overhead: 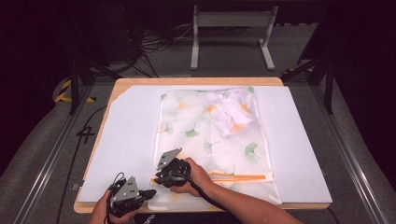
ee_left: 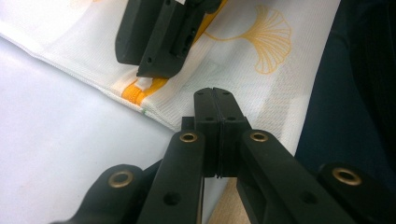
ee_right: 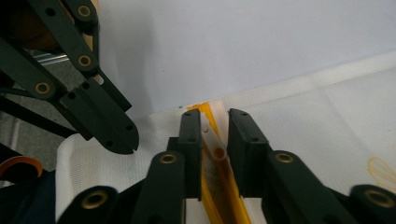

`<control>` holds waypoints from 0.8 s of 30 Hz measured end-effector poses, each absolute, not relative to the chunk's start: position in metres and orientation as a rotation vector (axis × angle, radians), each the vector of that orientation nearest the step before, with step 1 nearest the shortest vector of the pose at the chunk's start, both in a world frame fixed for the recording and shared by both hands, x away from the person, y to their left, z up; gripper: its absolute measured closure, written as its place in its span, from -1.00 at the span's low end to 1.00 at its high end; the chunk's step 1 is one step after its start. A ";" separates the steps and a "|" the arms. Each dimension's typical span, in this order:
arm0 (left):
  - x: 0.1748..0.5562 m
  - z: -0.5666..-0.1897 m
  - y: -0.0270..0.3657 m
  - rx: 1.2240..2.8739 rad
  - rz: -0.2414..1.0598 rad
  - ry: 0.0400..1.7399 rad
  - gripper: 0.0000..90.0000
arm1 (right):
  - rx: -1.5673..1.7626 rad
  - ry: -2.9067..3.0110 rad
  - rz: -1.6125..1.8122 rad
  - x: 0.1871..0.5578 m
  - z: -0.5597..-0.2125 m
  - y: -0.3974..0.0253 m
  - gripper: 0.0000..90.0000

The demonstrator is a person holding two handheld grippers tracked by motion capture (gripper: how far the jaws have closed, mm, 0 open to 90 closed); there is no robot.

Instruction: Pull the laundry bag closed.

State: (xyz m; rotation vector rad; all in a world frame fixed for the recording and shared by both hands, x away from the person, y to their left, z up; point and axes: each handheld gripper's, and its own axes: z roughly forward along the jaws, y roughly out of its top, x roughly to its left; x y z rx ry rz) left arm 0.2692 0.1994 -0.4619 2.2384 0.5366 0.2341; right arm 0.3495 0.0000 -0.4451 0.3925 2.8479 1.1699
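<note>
The left gripper (ee_left: 218,105) is seen with jaws pressed together on the near corner of the mesh laundry bag (overhead: 205,135). Just beyond, the right gripper (ee_right: 215,123) is held slightly parted around the white zipper pull (ee_right: 212,140) on the orange zipper (overhead: 243,176). A white garment (overhead: 231,109) lies inside at the far end.
</note>
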 end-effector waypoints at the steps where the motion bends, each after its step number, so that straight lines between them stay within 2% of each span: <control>1: 0.269 -0.462 0.199 2.239 0.233 0.537 1.00 | 0.401 2.857 1.176 0.351 -0.446 -0.001 0.86; 9: 0.269 -0.462 0.199 2.240 0.231 0.535 1.00 | 0.413 2.869 1.215 0.354 -0.445 -0.003 0.95; 12: 0.269 -0.462 0.199 2.239 0.231 0.535 1.00 | 0.435 2.880 1.247 0.353 -0.445 -0.003 0.87; 17: 0.270 -0.462 0.200 2.242 0.230 0.533 1.00 | 0.406 2.903 1.246 0.350 -0.446 -0.001 0.86; 20: 0.270 -0.462 0.200 2.241 0.229 0.533 1.00 | 0.412 2.906 1.240 0.350 -0.448 0.002 0.76; 24: 0.270 -0.462 0.199 2.239 0.228 0.535 1.00 | 0.423 2.882 1.218 0.350 -0.449 0.006 0.79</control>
